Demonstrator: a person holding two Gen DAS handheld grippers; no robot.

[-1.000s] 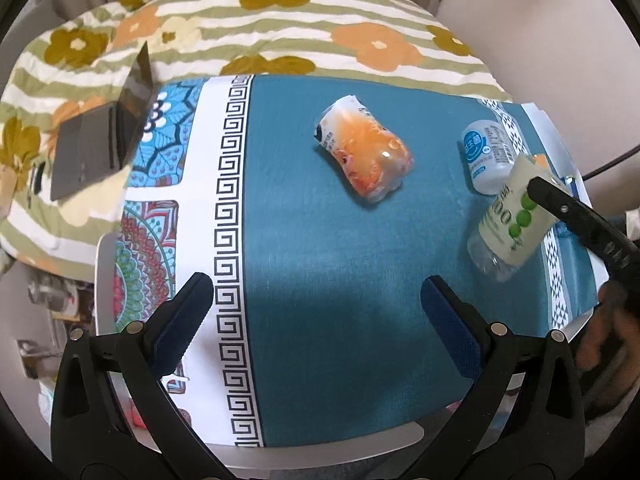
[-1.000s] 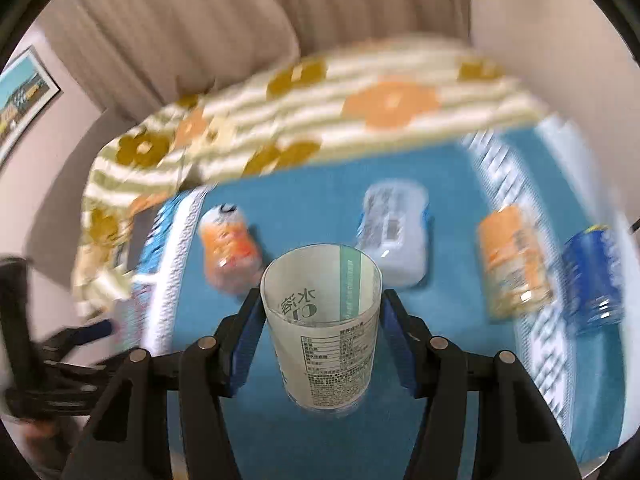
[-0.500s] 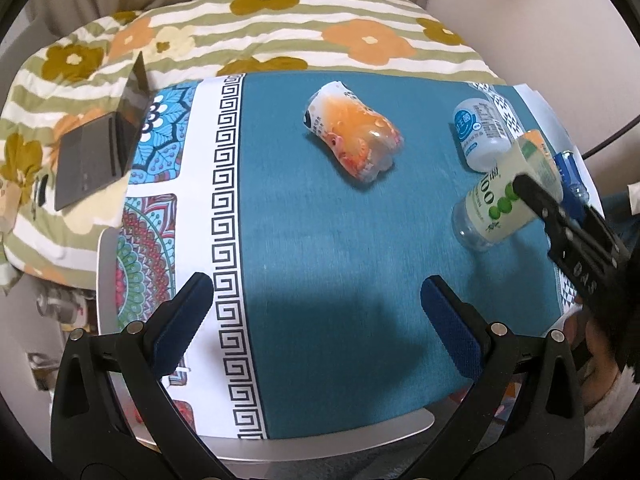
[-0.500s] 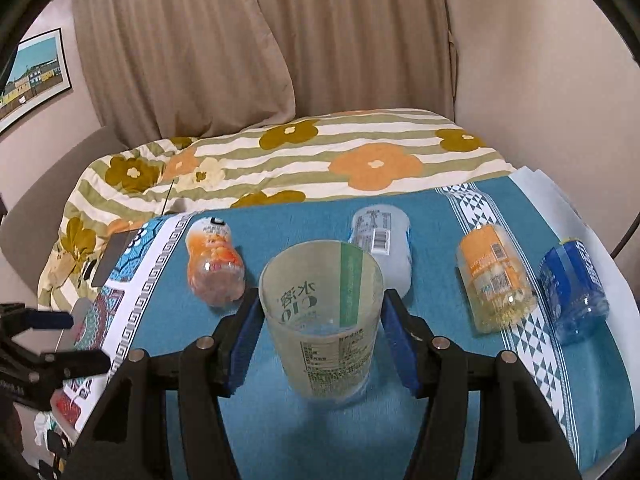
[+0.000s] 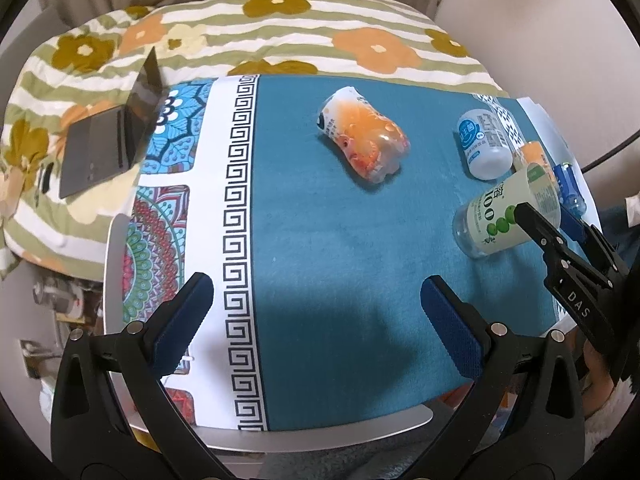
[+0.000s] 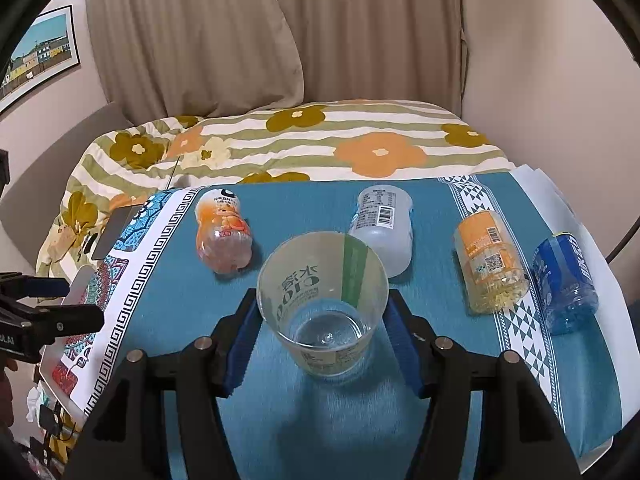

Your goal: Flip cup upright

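Note:
A clear plastic cup (image 6: 323,307) with green print stands mouth up, its base on or just above the teal cloth (image 6: 304,432). My right gripper (image 6: 323,336) is shut on its sides. In the left wrist view the same cup (image 5: 505,213) sits at the right, held by the right gripper (image 5: 549,227). My left gripper (image 5: 316,320) is open and empty above the cloth's near edge (image 5: 320,308).
Several cut bottle cups lie on their sides: orange (image 6: 222,236), white (image 6: 383,229), yellow-orange (image 6: 489,262) and blue (image 6: 565,284). A laptop (image 5: 109,136) rests on the floral bedding (image 5: 304,28) at the left. The table edge (image 5: 320,436) is near.
The right gripper has turned the cup to mouth up and lowered it toward the cloth. The left gripper has stayed almost still.

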